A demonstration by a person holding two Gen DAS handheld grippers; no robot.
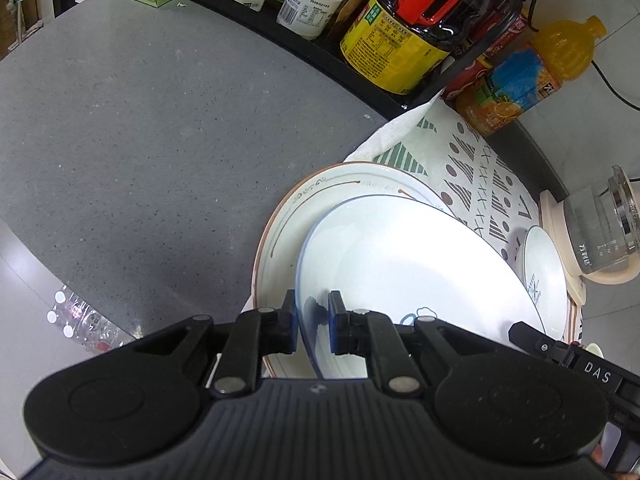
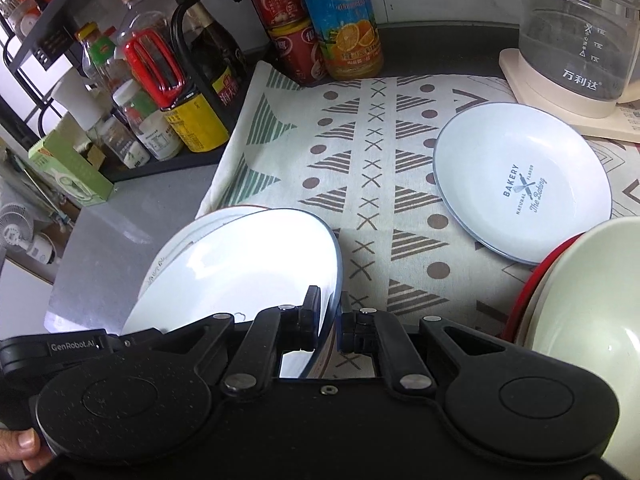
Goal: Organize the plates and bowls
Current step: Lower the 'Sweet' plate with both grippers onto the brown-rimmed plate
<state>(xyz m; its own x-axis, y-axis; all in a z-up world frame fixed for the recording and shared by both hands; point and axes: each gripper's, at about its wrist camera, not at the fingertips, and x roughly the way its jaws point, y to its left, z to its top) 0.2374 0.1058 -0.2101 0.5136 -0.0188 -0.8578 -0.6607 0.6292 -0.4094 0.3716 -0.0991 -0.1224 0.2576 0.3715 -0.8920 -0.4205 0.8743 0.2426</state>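
Observation:
A white plate with a thin blue rim hangs tilted just over a larger brown-rimmed patterned plate. My left gripper is shut on the near rim of the white plate. In the right wrist view the same white plate is pinched at its opposite rim by my right gripper, which is also shut. Only a sliver of the brown-rimmed plate shows beneath it there. A small white "Bakery" plate lies on the patterned cloth.
A pale green bowl sits in a red-rimmed dish at the right. A glass kettle stands on a beige base behind. A black rack of bottles and jars and an orange juice bottle line the back. Grey counter spreads left.

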